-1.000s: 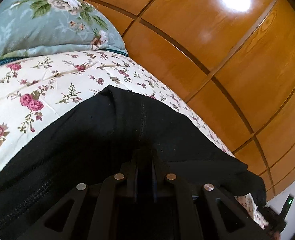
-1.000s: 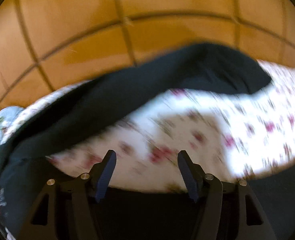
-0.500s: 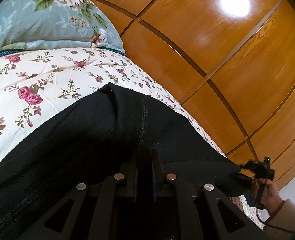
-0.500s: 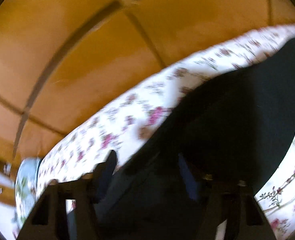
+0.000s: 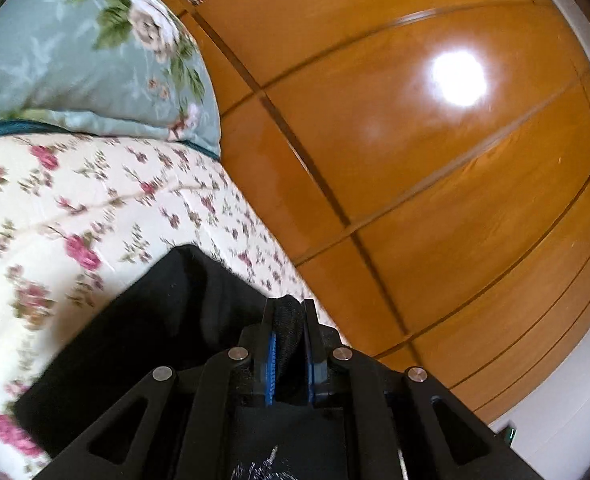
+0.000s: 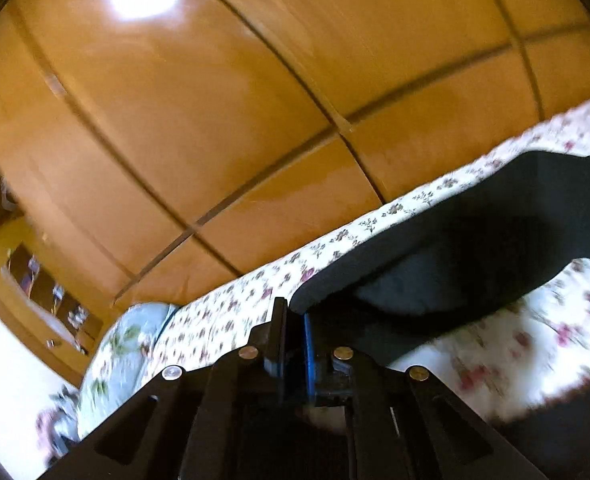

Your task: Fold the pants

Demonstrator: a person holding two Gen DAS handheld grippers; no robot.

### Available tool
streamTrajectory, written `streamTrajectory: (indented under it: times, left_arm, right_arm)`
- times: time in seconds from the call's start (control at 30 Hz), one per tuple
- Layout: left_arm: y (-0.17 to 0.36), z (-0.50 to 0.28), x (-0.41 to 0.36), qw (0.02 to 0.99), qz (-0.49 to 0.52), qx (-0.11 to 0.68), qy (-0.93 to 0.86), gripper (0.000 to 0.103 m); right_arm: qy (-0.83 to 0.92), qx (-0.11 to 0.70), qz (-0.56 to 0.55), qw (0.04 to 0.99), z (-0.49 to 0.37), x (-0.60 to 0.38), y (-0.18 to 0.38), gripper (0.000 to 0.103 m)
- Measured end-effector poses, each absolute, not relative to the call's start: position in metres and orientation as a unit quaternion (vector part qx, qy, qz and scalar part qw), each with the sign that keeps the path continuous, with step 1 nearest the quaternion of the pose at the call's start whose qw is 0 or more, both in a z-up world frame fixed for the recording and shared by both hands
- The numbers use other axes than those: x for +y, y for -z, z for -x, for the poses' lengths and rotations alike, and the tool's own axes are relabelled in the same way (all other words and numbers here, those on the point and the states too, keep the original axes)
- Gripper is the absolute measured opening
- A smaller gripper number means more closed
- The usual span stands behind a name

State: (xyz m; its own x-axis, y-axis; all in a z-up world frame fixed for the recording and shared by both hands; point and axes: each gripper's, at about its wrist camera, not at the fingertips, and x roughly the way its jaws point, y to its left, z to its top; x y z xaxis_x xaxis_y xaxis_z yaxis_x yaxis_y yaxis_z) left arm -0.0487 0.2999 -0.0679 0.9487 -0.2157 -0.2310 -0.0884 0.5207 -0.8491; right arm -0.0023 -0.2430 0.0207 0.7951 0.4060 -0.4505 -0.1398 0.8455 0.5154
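Pinching the black pants (image 5: 143, 332) at lower middle, the left gripper (image 5: 289, 312) and right gripper (image 6: 293, 316) both squeeze cloth that stretches sideways across the bed (image 5: 75, 200).

Both wrist views sit low and close over the bed (image 5: 75, 200), tilted upward; both share the wooden wardrobe (image 6: 255, 100) filling the upper frame.

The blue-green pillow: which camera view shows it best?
The left wrist view. There the pillow fills the upper left, sharp enough to show its flower print. In the right wrist view it is small, blurred and low at the left.
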Motion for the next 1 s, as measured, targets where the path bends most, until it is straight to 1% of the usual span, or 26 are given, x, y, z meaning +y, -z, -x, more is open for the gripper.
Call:
streamTrajectory:
  times: [0.1,0.2,0.3,0.37,0.4,0.43,0.5,0.53,0.67,0.73,0.9,0.97,1.0]
  left_arm:
    - [0.073,0.063,0.307,0.851,0.498,0.162,0.026,0.01]
    - [0.087,0.076,0.307,0.852,0.49,0.185,0.007,0.01]
    - [0.109,0.088,0.305,0.836,0.509,0.204,0.003,0.012]
    - [0.114,0.093,0.303,0.829,0.525,0.195,0.009,0.019]
    - [0.114,0.098,0.3,0.827,0.531,0.185,0.011,0.034]
    - [0.113,0.1,0.299,0.826,0.534,0.18,0.013,0.046]
    - [0.109,0.107,0.295,0.826,0.535,0.174,0.019,0.056]
    - [0.107,0.111,0.293,0.826,0.535,0.175,0.021,0.059]
    - [0.105,0.121,0.288,0.821,0.544,0.175,0.017,0.064]
    - [0.103,0.127,0.286,0.819,0.545,0.178,0.012,0.071]
    - [0.101,0.136,0.283,0.819,0.539,0.197,0.008,0.072]
    - [0.1,0.147,0.286,0.818,0.538,0.202,-0.016,0.072]
    - [0.098,0.154,0.286,0.818,0.535,0.204,-0.042,0.072]
  right_arm:
    - [-0.148,0.28,-0.221,0.922,0.046,-0.236,-0.004,0.008]
    - [-0.132,0.295,-0.22,0.921,0.085,-0.235,0.025,0.008]
    - [-0.116,0.334,-0.209,0.912,0.098,-0.23,0.061,0.008]
    - [-0.108,0.352,-0.193,0.909,0.1,-0.228,0.079,0.008]
    - [-0.104,0.358,-0.191,0.908,0.1,-0.23,0.084,0.008]
    - [-0.103,0.36,-0.2,0.906,0.101,-0.233,0.09,0.008]
    - [-0.102,0.358,-0.222,0.901,0.096,-0.24,0.096,0.008]
    - [-0.102,0.357,-0.233,0.899,0.096,-0.243,0.098,0.008]
    - [-0.104,0.352,-0.228,0.902,0.103,-0.244,0.098,0.008]
    - [-0.105,0.351,-0.23,0.902,0.102,-0.245,0.099,0.008]
    - [-0.109,0.352,-0.239,0.898,0.097,-0.243,0.099,0.008]
    - [-0.111,0.356,-0.245,0.895,0.099,-0.248,0.099,0.01]
    - [-0.114,0.358,-0.247,0.893,0.102,-0.25,0.098,0.012]
